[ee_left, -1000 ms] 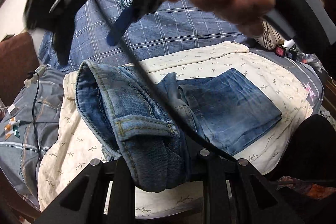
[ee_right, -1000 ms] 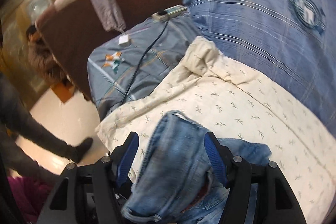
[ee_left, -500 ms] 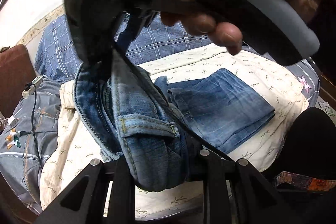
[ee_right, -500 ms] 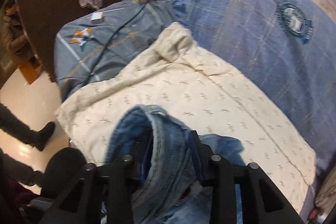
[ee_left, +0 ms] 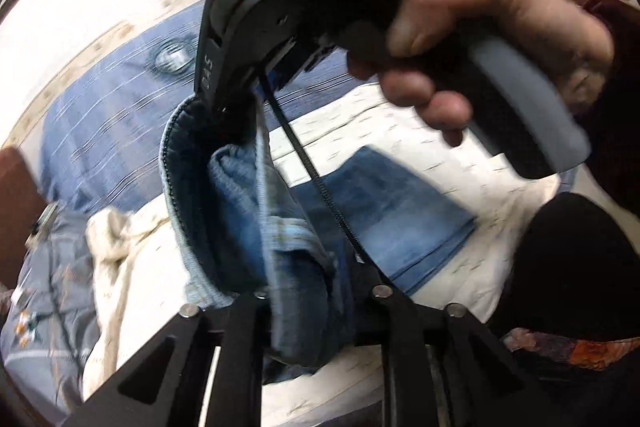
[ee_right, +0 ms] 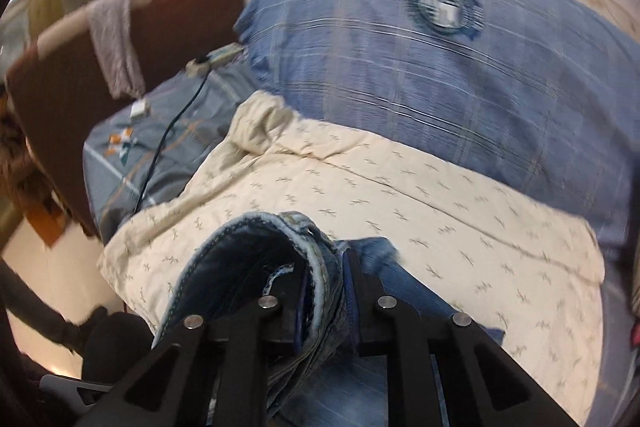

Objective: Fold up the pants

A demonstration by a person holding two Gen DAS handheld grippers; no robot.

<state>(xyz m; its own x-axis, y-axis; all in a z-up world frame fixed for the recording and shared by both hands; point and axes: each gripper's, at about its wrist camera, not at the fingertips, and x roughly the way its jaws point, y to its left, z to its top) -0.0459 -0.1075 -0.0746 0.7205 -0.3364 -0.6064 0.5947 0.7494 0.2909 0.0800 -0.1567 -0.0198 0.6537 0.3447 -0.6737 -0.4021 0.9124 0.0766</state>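
Above a cream leaf-print bedspread [ee_right: 440, 195], the blue denim jeans [ee_left: 256, 211] hang lifted by their waistband end, gripped by both tools. From the left wrist view, the left gripper [ee_left: 316, 307] has its 2 black fingers [ee_left: 240, 339] closed on a thick bunch of denim, which bulges up between them. Higher in that view, the right gripper [ee_left: 228, 95] pinches the top edge of the same waistband, held by the person's right hand [ee_left: 492, 39]; a black cable [ee_left: 312, 171] runs down from it across the denim. From the right wrist view, the right gripper [ee_right: 324, 291] stands narrow, its pads pressing a rolled denim hem with pale stitching. The folded leg part of the jeans [ee_left: 400, 211] lies flat on the bedspread, its long axis running away toward the right of the left view, ending in a squared edge. Behind the bedspread sits a blue checked pillow [ee_right: 420, 67] with a round emblem, and to the left a grey quilt [ee_right: 160, 147] crossed by a charger lead [ee_right: 172, 123].
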